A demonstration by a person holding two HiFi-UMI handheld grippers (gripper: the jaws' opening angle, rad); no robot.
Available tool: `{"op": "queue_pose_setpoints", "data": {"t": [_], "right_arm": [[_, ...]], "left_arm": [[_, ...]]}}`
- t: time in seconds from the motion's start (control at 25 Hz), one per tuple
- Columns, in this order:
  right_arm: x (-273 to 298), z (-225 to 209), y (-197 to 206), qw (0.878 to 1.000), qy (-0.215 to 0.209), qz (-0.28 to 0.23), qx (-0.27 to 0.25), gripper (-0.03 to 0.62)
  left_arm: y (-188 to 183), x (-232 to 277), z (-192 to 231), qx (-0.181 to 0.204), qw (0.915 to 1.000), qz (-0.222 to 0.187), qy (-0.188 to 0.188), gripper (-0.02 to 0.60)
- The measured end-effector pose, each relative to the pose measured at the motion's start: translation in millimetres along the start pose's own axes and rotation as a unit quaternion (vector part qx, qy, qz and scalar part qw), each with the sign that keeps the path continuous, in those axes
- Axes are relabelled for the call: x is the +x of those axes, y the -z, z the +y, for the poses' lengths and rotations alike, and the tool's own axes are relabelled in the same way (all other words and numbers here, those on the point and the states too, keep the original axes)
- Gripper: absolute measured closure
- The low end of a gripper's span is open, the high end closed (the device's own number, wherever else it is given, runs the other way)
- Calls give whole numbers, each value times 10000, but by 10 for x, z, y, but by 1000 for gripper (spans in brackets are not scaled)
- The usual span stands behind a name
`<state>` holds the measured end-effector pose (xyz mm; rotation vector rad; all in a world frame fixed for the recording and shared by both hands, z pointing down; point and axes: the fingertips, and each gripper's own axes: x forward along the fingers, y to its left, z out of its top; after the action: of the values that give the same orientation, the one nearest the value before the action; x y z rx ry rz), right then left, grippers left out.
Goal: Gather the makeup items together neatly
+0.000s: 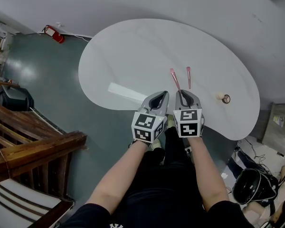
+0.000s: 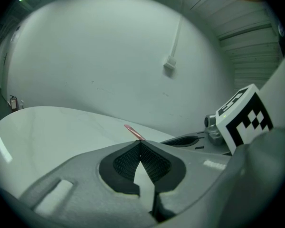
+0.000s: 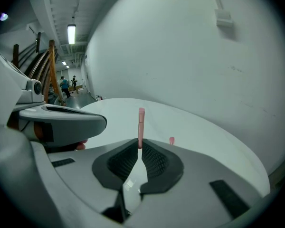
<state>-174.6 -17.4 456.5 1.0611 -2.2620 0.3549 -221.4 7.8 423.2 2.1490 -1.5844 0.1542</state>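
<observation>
Two slim pink makeup sticks are over the white kidney-shaped table (image 1: 133, 51). My right gripper (image 1: 182, 93) (image 3: 140, 146) is shut on the near end of one pink stick (image 1: 174, 80) (image 3: 141, 125), which juts straight out from its tips. The second pink stick (image 1: 188, 77) (image 3: 171, 140) lies just to its right on the table. A small round beige item (image 1: 224, 98) sits further right. My left gripper (image 1: 162, 94) (image 2: 140, 144) is close beside the right one, shut with nothing between its pads. A pink stick (image 2: 133, 130) shows just beyond its tips.
The table's near edge runs under both grippers. On the floor are a red fire extinguisher (image 1: 53, 33) at the far left, a wooden railing (image 1: 33, 146) at the left, and a black helmet (image 1: 251, 184) at the lower right. A white wall stands behind the table.
</observation>
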Motion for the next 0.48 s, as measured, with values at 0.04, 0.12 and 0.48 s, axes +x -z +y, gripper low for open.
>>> {"op": "queue_pose_setpoints", "data": {"t": [0.04, 0.12, 0.48], "right_arm": [[-50, 13, -7, 10000, 32, -38, 10, 557], [-152, 44, -8, 9999, 102, -109, 34, 557], [-593, -25, 137, 9983, 460, -250, 238, 557]], "left_arm": [[-2, -35, -28, 21, 10000, -13, 32, 574], [-1, -104, -84, 67, 9999, -43, 104, 574], [6, -231, -434, 212, 9985, -66, 506, 574]]}}
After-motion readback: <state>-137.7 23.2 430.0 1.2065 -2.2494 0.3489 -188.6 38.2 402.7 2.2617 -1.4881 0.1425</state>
